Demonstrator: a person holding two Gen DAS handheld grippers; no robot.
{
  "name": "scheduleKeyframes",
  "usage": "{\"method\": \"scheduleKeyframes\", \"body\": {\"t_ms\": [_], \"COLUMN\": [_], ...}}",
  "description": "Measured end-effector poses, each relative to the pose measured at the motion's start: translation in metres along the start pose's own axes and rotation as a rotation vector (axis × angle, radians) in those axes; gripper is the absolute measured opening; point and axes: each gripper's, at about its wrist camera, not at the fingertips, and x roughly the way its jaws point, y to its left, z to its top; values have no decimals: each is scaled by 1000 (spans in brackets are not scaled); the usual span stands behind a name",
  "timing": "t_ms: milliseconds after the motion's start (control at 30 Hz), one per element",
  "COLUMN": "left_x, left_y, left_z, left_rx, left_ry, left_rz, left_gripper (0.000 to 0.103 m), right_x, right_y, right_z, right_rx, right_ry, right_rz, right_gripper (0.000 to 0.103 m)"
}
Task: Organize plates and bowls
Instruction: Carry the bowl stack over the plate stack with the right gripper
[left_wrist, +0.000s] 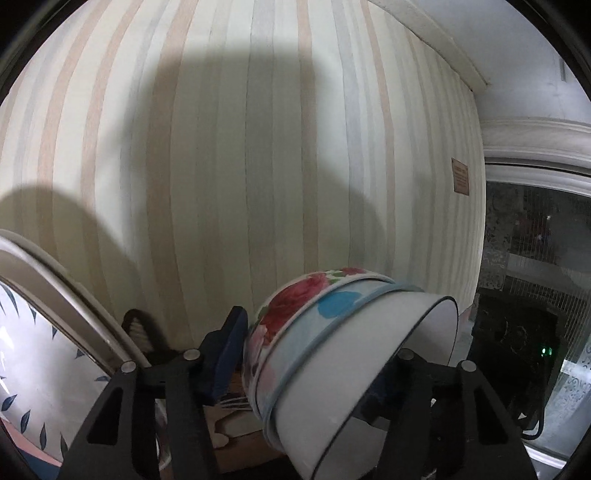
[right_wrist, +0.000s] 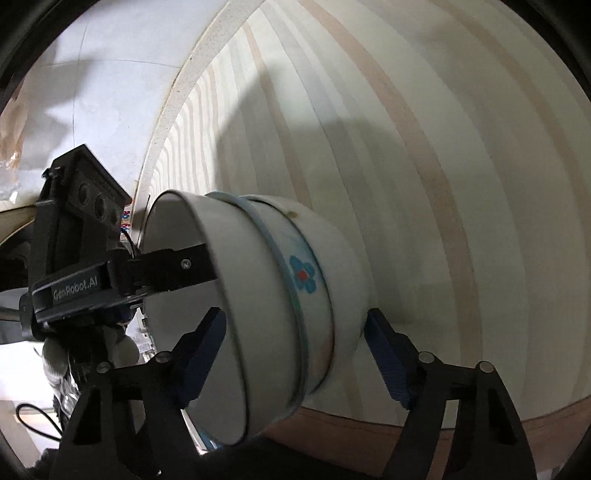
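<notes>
Above the wooden counter (left_wrist: 240, 443), close to the striped wall (left_wrist: 221, 147), we see a stack of bowls (left_wrist: 332, 350) tipped onto its side: a white bowl (right_wrist: 236, 295) nested in a blue-flowered bowl (right_wrist: 306, 277), which sits in a rose-patterned bowl (left_wrist: 288, 310).

Our left gripper (left_wrist: 321, 350) is clamped along the stack. One blue pad lies against the rose bowl's base, and the other finger reaches into the white bowl's mouth.

Our right gripper (right_wrist: 293, 321) straddles the same stack with its jaws spread wide. One pad is by the white rim and the other is just beside the outermost base. We cannot tell whether either pad presses.

Left of the stack, a leaf-patterned plate (left_wrist: 29, 369) stands on edge, with only a narrow gap between the two. A dark window (left_wrist: 535, 277) lies to the right, past the wall's corner.
</notes>
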Motion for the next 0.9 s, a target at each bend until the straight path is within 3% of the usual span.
{"method": "scheduleKeyframes", "body": {"t_ms": [167,500,900], "left_x": [-3,-9,-26], "left_y": [-3,-2,5], "left_z": [-6,-11,-21], "left_rx": [38,36,-20], "left_ry": [-36,-73,-58], "left_rz": [7,36,38], "left_gripper": [55,55,55], "right_x": [3,3,13], "right_y": [-4,9,29], "right_z": [3,9,5], "right_rx": [-21,-62,-20], "right_ry": [-14,-42,23], "right_rz": [-24,-38,3], "right_gripper": [65,63,62]}}
